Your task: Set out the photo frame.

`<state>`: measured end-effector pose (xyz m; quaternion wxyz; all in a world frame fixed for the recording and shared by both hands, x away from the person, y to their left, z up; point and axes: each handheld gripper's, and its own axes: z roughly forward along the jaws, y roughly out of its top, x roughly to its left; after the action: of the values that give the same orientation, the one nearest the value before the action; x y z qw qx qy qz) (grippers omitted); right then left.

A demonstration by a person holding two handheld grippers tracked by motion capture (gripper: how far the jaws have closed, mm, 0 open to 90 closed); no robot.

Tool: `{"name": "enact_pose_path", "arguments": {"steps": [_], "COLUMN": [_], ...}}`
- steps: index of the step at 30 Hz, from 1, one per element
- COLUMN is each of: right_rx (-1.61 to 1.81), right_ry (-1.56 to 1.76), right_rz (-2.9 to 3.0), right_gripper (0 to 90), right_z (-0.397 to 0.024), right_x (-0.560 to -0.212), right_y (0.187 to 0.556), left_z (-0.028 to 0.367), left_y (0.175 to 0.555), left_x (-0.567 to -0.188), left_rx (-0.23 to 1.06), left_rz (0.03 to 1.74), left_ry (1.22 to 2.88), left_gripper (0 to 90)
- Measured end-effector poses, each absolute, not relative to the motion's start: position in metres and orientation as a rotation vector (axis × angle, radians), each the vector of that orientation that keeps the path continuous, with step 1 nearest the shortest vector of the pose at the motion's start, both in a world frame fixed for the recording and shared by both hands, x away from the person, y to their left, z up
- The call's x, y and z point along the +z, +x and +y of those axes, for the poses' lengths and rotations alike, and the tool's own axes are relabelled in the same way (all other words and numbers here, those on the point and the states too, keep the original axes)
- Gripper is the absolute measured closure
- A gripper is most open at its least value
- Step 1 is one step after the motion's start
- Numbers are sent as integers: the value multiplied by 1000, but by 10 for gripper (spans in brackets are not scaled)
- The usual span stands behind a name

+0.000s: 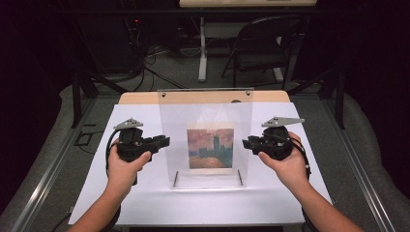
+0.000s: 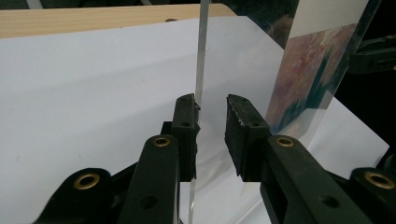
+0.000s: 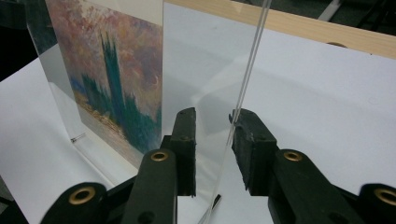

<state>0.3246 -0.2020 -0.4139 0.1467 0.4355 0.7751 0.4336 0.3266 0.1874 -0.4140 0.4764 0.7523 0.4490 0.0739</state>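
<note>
In the high view a clear acrylic frame (image 1: 205, 137) stands upright at the middle of a white sheet (image 1: 145, 203) on the wooden table (image 1: 140, 98), its broad face toward the person and its long axis running left to right; its transparent edges are hard to trace against the paper. A painted picture (image 1: 210, 148) of a dark tower under a reddish sky sits in its lower centre. The left gripper (image 1: 162, 141) is at the frame's left edge and the right gripper (image 1: 249, 142) at its right edge, each held in a hand; the jaw tips are too small here to judge. In the left gripper view the jaws stand apart, the panel's thin edge (image 2: 201, 51) touching the inner face of the left jaw, the other jaw clear of it. In the right gripper view the jaws are likewise spread, the panel edge (image 3: 250, 70) passing between them against the right-hand jaw; the picture (image 3: 112, 79) is cut off at the top.
</note>
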Motion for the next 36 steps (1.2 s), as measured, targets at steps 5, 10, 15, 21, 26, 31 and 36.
{"name": "enact_pose_path", "arguments": {"steps": [5,10,15,21,26,31,36], "right_rx": [1276,1283,1295,1298,1303,1284,1277], "right_ry": [1229,1193,1197,1202,1210,1204,1185], "right_rz": [2238,2256,2266,2273,2283,2291,2289], "right_gripper": [703,706,699,705,684,688,688], "right_z": [-204,-206,-207,-208,-209,-208,-210], "right_x": [-416,-418,-420,-424,-428,-426,-425], "right_y": [311,304,301,298,297,296,295], "left_z": [189,188,189,188,191,190,193], "left_y": [314,305,301,299,300,299,298], "left_x": [-417,-423,-429,-433,-434,-434,-434], "left_rx": [170,184,160,155,130,140,134], "left_rz": [1056,1040,1038,1044,1050,1049,1055], "left_ry": [1853,1862,1878,1889,1878,1895,1900], "left_gripper": [701,695,688,691,686,683,684]}}
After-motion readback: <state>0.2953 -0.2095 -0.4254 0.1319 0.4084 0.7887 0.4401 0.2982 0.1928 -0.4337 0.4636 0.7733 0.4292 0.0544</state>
